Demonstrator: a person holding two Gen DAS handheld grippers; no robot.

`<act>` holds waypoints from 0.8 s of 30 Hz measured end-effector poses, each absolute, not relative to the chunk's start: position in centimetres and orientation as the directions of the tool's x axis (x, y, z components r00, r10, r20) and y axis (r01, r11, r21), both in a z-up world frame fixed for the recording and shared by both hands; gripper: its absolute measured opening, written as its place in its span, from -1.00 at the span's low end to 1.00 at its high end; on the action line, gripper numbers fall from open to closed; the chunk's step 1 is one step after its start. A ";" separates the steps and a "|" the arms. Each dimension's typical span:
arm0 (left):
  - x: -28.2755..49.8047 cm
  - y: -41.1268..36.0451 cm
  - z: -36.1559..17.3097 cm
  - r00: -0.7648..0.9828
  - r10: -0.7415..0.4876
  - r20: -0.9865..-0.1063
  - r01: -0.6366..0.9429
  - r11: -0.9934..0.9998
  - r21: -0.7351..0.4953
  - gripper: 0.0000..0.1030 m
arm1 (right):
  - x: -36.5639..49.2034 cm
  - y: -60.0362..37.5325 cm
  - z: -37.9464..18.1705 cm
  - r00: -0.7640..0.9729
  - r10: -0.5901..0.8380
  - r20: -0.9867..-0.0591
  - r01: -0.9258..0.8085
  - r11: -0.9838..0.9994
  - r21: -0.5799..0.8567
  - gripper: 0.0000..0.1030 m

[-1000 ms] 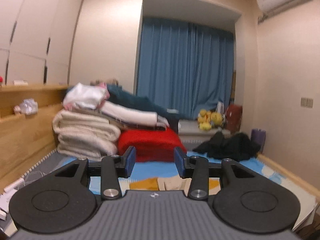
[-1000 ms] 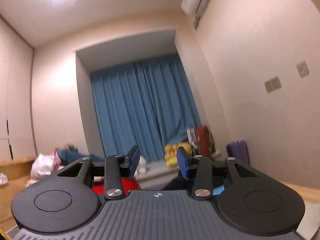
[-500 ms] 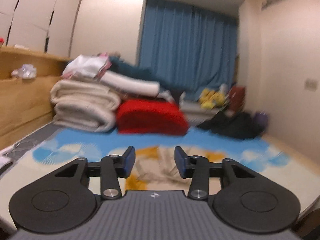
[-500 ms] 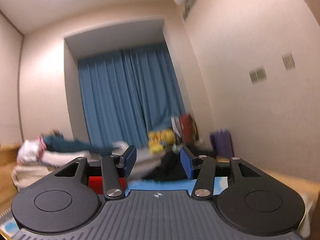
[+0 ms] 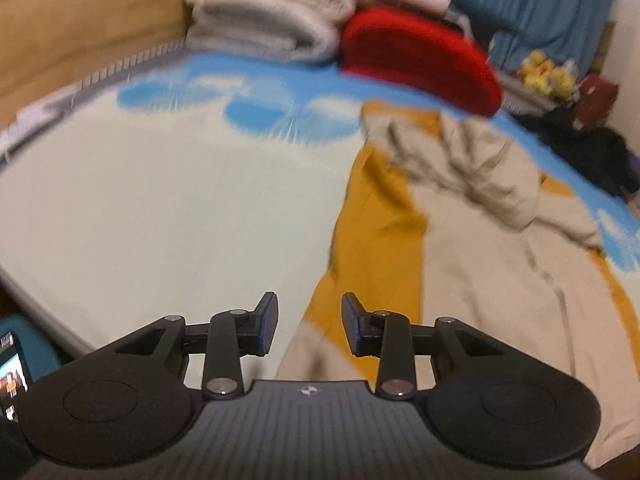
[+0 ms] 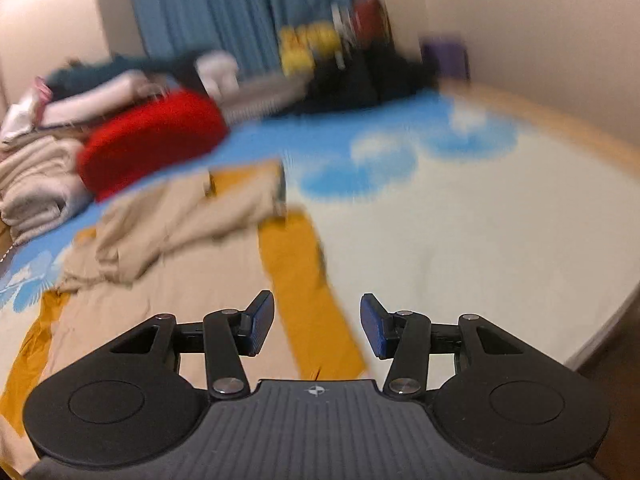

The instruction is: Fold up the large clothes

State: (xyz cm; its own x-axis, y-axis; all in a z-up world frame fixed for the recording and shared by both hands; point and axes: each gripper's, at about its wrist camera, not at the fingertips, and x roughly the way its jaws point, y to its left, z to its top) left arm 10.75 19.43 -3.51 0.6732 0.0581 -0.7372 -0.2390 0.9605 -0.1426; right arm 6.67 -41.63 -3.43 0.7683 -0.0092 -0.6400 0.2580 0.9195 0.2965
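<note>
A large beige garment (image 5: 492,248) with mustard-yellow panels lies crumpled on the bed sheet (image 5: 160,208), which is pale with blue prints. My left gripper (image 5: 308,324) hovers over the garment's near left edge, by a mustard strip (image 5: 380,216). Its jaws are closing, and no cloth is pinched between them. In the right wrist view the same garment (image 6: 172,256) spreads to the left. My right gripper (image 6: 317,326) stands open above a mustard band (image 6: 304,288) at the garment's right edge, with nothing held.
A red folded blanket (image 5: 416,52) and a stack of pale folded bedding (image 5: 264,20) sit at the far end by the wooden headboard (image 5: 80,20). Dark clothes (image 5: 592,152) and yellow plush toys (image 5: 544,72) lie beyond. A phone (image 5: 12,364) is off the bed's left edge.
Both grippers sank and tipped down from facing the curtain and walls to facing the bed and garment. The left jaws narrowed a little and the right jaws widened a little.
</note>
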 end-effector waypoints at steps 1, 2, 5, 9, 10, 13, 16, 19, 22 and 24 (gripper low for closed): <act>11.1 19.9 -4.5 0.652 0.052 -0.757 -0.256 0.954 -0.154 -0.21 | 7.1 -41.2 -4.3 0.747 -0.006 -0.665 0.264 0.920 0.289 -0.03; 11.4 20.3 -5.3 0.633 0.043 -0.773 -0.269 0.948 -0.168 -0.18 | 7.4 -40.8 -5.4 0.713 -0.011 -0.701 0.274 0.925 0.264 -0.03; 11.9 21.1 -7.3 0.558 -0.001 -0.830 -0.303 0.931 -0.205 -0.11 | 8.1 -40.7 -8.0 0.600 -0.044 -0.799 0.340 0.918 0.205 -0.03; 12.0 22.0 -8.6 0.518 -0.001 -0.856 -0.350 0.912 -0.213 -0.11 | 8.0 -41.9 -9.7 0.555 -0.047 -0.831 0.409 0.885 0.224 -0.03; 12.1 21.9 -8.8 0.505 -0.008 -0.863 -0.349 0.913 -0.213 -0.12 | 8.0 -42.3 -10.0 0.536 -0.054 -0.842 0.427 0.878 0.216 -0.03; 12.2 20.8 -8.8 0.506 0.021 -0.862 -0.297 0.943 -0.151 -0.29 | 7.8 -43.1 -10.5 0.518 -0.044 -0.854 0.455 0.860 0.232 -0.03; 11.8 20.5 -8.5 0.517 0.004 -0.856 -0.259 0.954 -0.151 -0.87 | 7.8 -42.9 -10.4 0.516 -0.033 -0.856 0.441 0.867 0.233 0.00; 11.1 21.4 -7.7 0.558 -0.025 -0.830 -0.287 0.932 -0.220 -0.88 | 7.6 -42.1 -10.0 0.523 0.002 -0.852 0.401 0.882 0.248 -0.14; 11.2 21.8 -8.2 0.526 -0.038 -0.849 -0.314 0.919 -0.236 -0.72 | 7.9 -41.6 -9.9 0.532 0.030 -0.846 0.370 0.891 0.264 -0.33; 11.2 22.0 -9.0 0.490 -0.055 -0.870 -0.335 0.910 -0.246 -0.58 | 7.9 -41.5 -9.9 0.517 0.020 -0.856 0.376 0.892 0.249 -0.33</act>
State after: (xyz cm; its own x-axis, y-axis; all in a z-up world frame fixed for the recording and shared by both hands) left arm 11.24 21.98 -8.98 0.4901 -0.0546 -0.8700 -0.3345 0.9099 -0.2455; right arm 7.91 -41.50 -9.89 0.5172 0.0202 -0.8556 0.3765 0.8924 0.2487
